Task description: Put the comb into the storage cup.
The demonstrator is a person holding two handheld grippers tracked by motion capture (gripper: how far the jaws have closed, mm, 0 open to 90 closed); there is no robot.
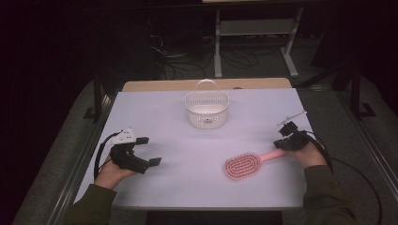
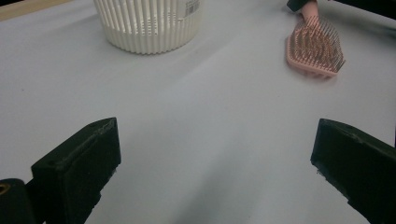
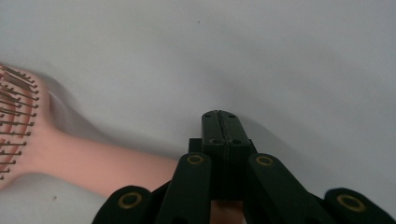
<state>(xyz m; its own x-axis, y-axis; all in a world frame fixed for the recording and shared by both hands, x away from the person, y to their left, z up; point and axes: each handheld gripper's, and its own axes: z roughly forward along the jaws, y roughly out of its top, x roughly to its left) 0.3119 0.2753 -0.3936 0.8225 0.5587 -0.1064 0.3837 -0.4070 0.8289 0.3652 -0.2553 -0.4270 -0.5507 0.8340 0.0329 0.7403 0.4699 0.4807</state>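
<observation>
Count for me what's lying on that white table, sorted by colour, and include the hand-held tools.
White: 1, the slotted plastic basket with a hoop handle
Pink: 1, the plastic paddle hairbrush
Black: 2, the left tool with jaws wide apart, and the right tool with jaws together above the hairbrush handle
Total: 4
</observation>
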